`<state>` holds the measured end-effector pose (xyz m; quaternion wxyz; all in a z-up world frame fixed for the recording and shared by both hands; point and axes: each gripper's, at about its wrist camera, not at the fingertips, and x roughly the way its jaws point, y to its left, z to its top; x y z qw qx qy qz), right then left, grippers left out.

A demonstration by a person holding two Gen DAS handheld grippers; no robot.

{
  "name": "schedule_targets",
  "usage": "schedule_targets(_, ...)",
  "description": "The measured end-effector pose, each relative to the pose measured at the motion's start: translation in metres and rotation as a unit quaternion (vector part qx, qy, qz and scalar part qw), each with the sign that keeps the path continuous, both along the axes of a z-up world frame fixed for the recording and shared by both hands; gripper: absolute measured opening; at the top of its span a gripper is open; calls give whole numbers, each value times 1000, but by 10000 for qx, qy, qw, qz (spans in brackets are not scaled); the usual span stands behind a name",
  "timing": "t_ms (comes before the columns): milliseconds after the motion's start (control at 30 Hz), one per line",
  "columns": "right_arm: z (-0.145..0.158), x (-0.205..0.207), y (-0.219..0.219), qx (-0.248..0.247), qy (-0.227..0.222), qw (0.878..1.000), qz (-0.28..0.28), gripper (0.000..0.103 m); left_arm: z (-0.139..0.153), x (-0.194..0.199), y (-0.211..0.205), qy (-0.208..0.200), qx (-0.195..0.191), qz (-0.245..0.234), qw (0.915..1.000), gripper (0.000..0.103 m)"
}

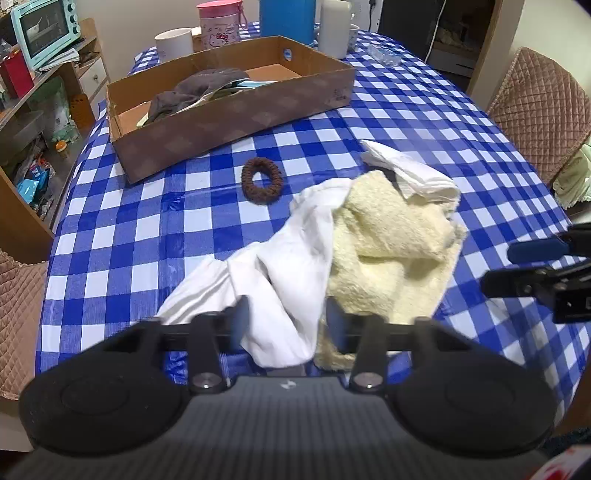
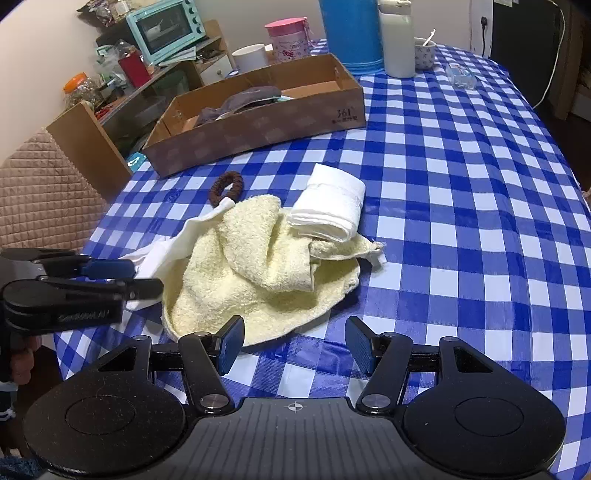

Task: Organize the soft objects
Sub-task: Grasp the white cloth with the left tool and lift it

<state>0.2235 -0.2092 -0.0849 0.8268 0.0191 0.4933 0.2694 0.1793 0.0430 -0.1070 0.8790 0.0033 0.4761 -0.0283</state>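
Observation:
A white cloth (image 1: 291, 273) lies over a cream terry towel (image 1: 388, 254) on the checked table. My left gripper (image 1: 284, 325) is open, its fingers on either side of the white cloth's near end; it also shows in the right wrist view (image 2: 144, 278). A folded white towel (image 2: 330, 208) rests on the cream towel's (image 2: 258, 266) far edge. A brown hair scrunchie (image 1: 261, 180) lies beyond the pile. The cardboard box (image 1: 236, 118) at the back holds a grey cloth (image 1: 199, 90). My right gripper (image 2: 293, 345) is open and empty, just short of the cream towel.
A blue flask (image 2: 351, 35), white bottle (image 2: 397, 40), pink Hello Kitty jar (image 1: 219, 24) and white mugs (image 1: 173, 44) stand behind the box. Quilted chairs (image 1: 535, 110) flank the table. Shelves with a teal oven (image 1: 44, 29) stand left.

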Motion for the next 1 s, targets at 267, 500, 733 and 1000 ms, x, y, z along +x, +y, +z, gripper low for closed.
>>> schedule_targets(267,-1,4,-2,42,16,10000,-70,60,22,-7,44,-336,-11,480,9983,3)
schedule_targets(500,-1,10,2,77,3,10000,-11,60,43,-23,101,-565,378,1239,9900,3)
schedule_targets(733,-3,10,6,71,32,9999,76,60,7,-32,130,-28,432,1744,9837,4)
schedule_targets(1000,-2,9,5,56,7,10000,48,60,-8,-46,129,280,60,1693,9851,30)
